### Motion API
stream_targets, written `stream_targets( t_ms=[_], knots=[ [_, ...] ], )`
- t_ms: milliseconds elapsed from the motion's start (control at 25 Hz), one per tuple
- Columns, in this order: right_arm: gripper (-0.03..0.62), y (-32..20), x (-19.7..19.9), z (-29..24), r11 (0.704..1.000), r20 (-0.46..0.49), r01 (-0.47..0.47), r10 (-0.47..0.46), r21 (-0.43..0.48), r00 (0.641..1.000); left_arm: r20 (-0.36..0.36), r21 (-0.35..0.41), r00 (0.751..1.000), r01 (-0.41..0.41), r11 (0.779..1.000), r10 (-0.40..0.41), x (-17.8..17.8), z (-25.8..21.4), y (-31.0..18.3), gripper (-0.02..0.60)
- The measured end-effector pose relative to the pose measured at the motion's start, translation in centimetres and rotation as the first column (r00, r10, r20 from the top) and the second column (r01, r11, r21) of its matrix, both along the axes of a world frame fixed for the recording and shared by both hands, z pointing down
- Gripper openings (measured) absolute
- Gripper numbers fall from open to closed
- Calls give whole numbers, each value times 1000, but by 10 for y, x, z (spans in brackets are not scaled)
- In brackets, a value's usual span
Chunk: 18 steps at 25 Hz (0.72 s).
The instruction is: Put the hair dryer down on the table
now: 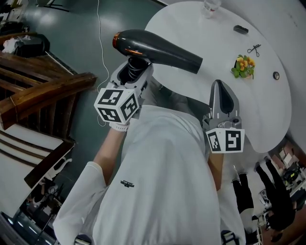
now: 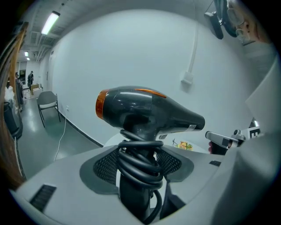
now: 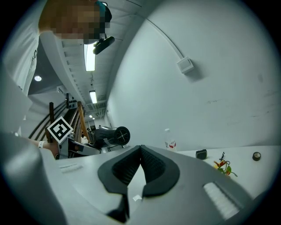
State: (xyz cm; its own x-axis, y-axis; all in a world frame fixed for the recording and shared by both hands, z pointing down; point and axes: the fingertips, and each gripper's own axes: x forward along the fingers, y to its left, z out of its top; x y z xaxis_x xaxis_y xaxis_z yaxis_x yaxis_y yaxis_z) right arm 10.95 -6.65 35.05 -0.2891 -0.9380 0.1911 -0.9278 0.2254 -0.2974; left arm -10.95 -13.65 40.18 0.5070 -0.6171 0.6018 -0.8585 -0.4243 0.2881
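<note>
A black hair dryer (image 1: 158, 50) with an orange rear cap is held in the air at the near left edge of the white round table (image 1: 201, 33), its nozzle pointing right over the tabletop. My left gripper (image 1: 135, 72) is shut on its handle, which has the cord coiled around it (image 2: 139, 165). The dryer's body (image 2: 145, 110) fills the middle of the left gripper view, and the dryer (image 3: 112, 135) also shows at the left of the right gripper view. My right gripper (image 1: 221, 93) is shut with nothing in it, at the table's near edge.
On the table lie a small flower sprig (image 1: 244, 64), a black clip (image 1: 254, 49), a small dark box (image 1: 241, 29), a round dark knob (image 1: 276, 75) and a bottle (image 1: 211, 5) at the far edge. Wooden stairs (image 1: 33, 91) stand to the left. A white cable (image 1: 100, 33) runs down the floor.
</note>
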Motion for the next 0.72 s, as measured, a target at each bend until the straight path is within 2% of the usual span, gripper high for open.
stream_targets(
  t_ms=[720],
  knots=[
    [12, -12, -4, 40, 992, 15, -54, 56, -111, 998, -4, -99, 994, -105, 989, 106, 42, 73, -44, 265]
  ],
)
